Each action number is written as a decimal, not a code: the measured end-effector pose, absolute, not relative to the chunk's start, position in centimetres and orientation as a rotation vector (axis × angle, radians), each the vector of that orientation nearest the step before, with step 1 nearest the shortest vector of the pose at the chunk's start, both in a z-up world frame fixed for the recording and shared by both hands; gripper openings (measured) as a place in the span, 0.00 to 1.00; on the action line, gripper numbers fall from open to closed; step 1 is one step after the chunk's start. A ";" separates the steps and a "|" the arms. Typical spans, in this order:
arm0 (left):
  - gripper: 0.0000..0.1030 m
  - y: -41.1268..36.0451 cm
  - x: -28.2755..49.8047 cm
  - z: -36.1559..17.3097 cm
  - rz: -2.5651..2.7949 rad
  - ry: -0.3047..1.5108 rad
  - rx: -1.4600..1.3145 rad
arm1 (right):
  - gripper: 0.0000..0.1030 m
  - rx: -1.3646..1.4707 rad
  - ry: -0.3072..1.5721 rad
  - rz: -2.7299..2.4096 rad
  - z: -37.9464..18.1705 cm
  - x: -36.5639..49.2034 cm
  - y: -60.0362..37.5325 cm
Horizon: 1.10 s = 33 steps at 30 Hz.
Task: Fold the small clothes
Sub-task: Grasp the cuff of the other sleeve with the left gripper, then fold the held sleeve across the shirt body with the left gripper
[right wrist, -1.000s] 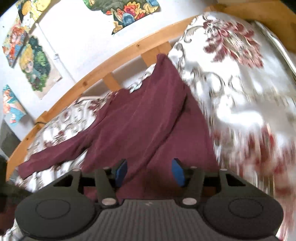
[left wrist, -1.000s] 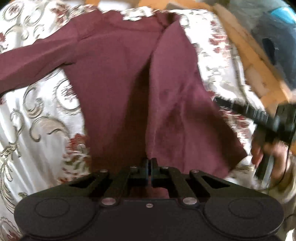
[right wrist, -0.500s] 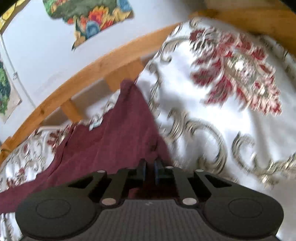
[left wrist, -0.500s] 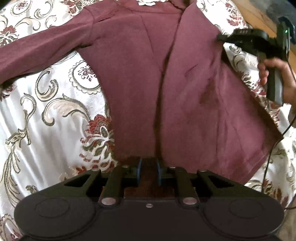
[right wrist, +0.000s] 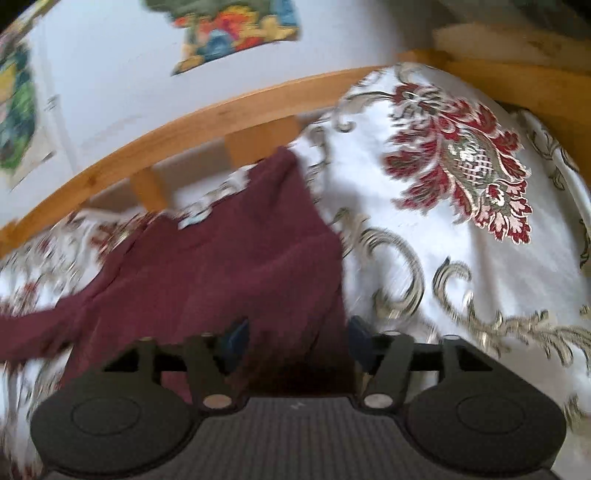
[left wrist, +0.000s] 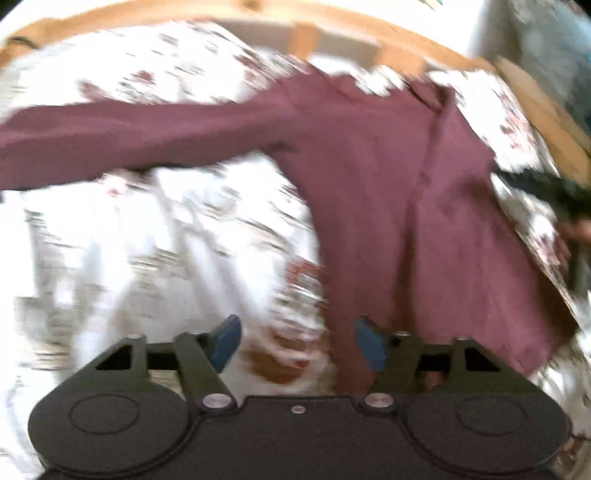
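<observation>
A maroon long-sleeved shirt (left wrist: 399, 177) lies flat on a white floral bedspread (left wrist: 147, 236), its right side folded in over the body and its left sleeve (left wrist: 110, 144) stretched out to the left. My left gripper (left wrist: 295, 341) is open and empty above the bedspread by the shirt's lower left hem. My right gripper (right wrist: 295, 341) is open over the shirt (right wrist: 229, 266), near its folded right edge, holding nothing. The right gripper also shows blurred at the right edge of the left wrist view (left wrist: 546, 188).
A wooden bed rail (right wrist: 207, 122) runs along the far side, with a white wall and colourful pictures (right wrist: 236, 33) behind. The bedspread (right wrist: 461, 221) spreads wide to the right of the shirt. A grey-blue object (left wrist: 554, 48) sits past the bed's corner.
Both grippers were shut on the shirt half a second ago and have opened and let go. The left gripper has swung left and back from the hem.
</observation>
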<state>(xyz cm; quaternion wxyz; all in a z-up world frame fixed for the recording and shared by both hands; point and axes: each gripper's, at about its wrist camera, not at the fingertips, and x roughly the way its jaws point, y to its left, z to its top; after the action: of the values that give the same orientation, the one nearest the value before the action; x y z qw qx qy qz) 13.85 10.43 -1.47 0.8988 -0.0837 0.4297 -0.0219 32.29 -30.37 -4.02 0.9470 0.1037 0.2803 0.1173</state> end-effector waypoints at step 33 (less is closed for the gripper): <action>0.01 27.1 13.9 12.2 0.380 0.522 -0.196 | 1.00 0.274 0.484 0.512 -7.0 17.1 -22.7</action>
<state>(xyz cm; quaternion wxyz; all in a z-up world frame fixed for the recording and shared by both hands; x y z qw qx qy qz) 13.88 27.07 12.23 0.9436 -0.0964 0.2560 0.1863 17.13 -22.69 -7.01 0.9295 0.1337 0.2362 0.2499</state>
